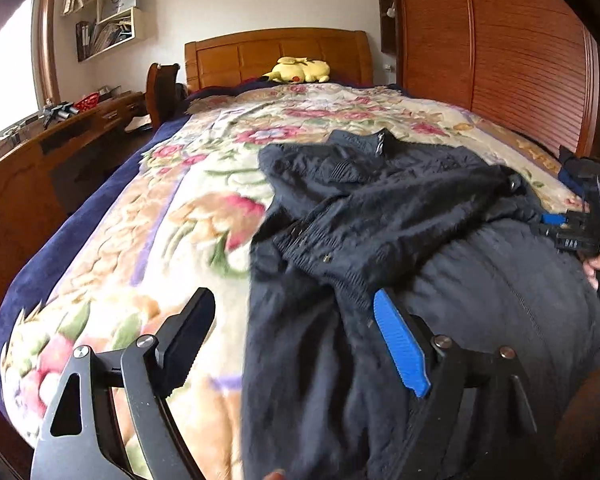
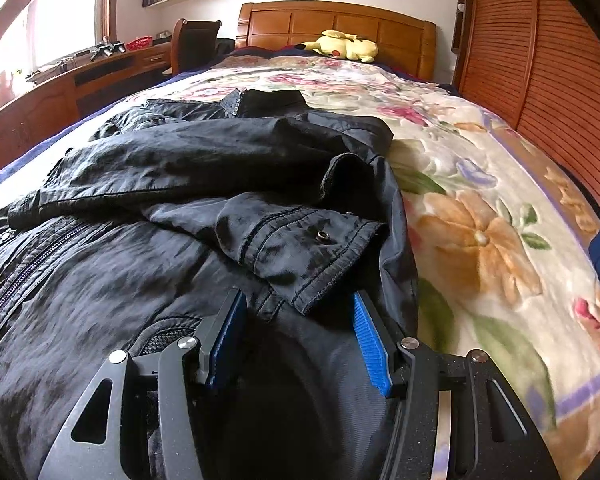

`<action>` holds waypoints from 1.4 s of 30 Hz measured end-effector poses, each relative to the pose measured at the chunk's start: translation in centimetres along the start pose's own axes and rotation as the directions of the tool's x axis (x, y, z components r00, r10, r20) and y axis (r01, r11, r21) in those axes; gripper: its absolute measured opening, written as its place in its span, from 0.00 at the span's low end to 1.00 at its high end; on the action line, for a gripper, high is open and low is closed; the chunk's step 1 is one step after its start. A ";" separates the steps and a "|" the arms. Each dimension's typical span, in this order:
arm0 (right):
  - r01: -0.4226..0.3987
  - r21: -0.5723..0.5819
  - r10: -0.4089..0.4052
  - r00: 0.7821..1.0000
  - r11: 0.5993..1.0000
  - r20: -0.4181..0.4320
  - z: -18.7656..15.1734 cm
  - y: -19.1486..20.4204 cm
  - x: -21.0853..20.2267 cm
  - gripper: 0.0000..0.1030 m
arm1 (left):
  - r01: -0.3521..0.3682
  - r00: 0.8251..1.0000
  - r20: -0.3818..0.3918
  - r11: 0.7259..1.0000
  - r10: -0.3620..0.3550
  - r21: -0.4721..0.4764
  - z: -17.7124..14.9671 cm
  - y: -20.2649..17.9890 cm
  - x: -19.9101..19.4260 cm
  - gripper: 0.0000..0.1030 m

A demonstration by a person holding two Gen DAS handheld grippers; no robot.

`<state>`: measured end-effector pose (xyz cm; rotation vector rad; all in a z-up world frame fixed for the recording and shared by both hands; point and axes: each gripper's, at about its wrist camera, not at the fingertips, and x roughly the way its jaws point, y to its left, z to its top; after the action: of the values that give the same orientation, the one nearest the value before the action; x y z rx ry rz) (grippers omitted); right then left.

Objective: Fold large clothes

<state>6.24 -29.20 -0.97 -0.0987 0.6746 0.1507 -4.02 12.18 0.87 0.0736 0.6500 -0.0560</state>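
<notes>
Along the left wall, a wooden desk (image 1: 80, 128) sits under a bright window. Beside it, the bed's floral blanket (image 1: 172, 216) carries a dark jacket (image 1: 380, 216) (sleeves folded across its front) and, by the headboard (image 1: 278, 54), a yellow plush (image 1: 300, 69). Slatted wardrobe doors (image 1: 520, 72) close the right. Left gripper (image 1: 296, 336) and right gripper (image 2: 300, 336) both gape, holding nothing.

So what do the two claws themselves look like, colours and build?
Both are matte black metal linkages with triangular cut-outs and silver pivot bolts. The left claw shows one ribbed blue pad; its other finger shows only a black face with a toothed edge. The right claw has ribbed blue pads on both fingers.
</notes>
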 end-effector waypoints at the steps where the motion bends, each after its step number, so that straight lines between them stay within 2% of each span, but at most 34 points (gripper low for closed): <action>1: -0.001 0.000 0.001 1.000 1.000 -0.001 0.0 0.0 0.0 0.54 | -0.003 1.000 -0.008 1.000 0.003 -0.001 -0.5 0.3 0.0 0.80; 7: -0.011 -0.003 0.011 1.000 1.000 -0.016 0.1 -0.3 0.2 0.54 | -0.012 0.997 -0.073 0.999 0.009 -0.047 -3.5 2.3 0.4 0.80; 14: -0.036 0.015 0.036 0.998 0.999 -0.044 0.4 -0.8 0.8 0.54 | -0.006 0.995 -0.103 0.997 -0.002 -0.075 -5.7 3.4 0.2 0.80; 22: -0.030 0.039 0.034 0.996 0.999 -0.085 0.5 -1.1 0.7 0.54 | 0.035 0.994 -0.098 0.992 -0.046 -0.118 -7.5 3.5 -0.2 0.65; 28: 0.018 -0.005 -0.018 0.998 1.000 -0.061 -1.8 -0.3 -4.0 0.55 | 0.056 0.994 -0.083 0.990 -0.067 -0.128 -7.9 3.3 -0.8 0.53; 34: -0.008 0.009 0.008 0.998 1.000 -0.063 -5.3 -0.6 -7.8 0.54 | 0.048 0.996 -0.072 0.991 -0.057 -0.124 -8.1 2.7 -0.9 0.50; 37: -0.049 0.039 0.051 0.997 0.998 -0.058 -6.5 -0.8 -9.5 0.55 | 0.050 0.996 -0.071 0.991 -0.059 -0.125 -8.1 2.7 -0.9 0.50; 40: -0.098 0.029 0.100 0.993 0.995 -0.065 -7.4 -0.2 -10.8 0.55 | 0.063 0.995 -0.070 0.990 -0.072 -0.127 -8.2 2.5 -1.0 0.45; 42: -0.102 0.006 0.102 0.993 0.995 -0.064 -7.9 -0.1 -11.6 0.54 | 0.068 0.995 -0.066 0.989 -0.077 -0.132 -8.4 2.5 -1.1 0.45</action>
<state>-7.57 -31.62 0.21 -0.0667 0.7442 0.2454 -9.76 15.42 -5.00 -0.0743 0.7259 -0.0817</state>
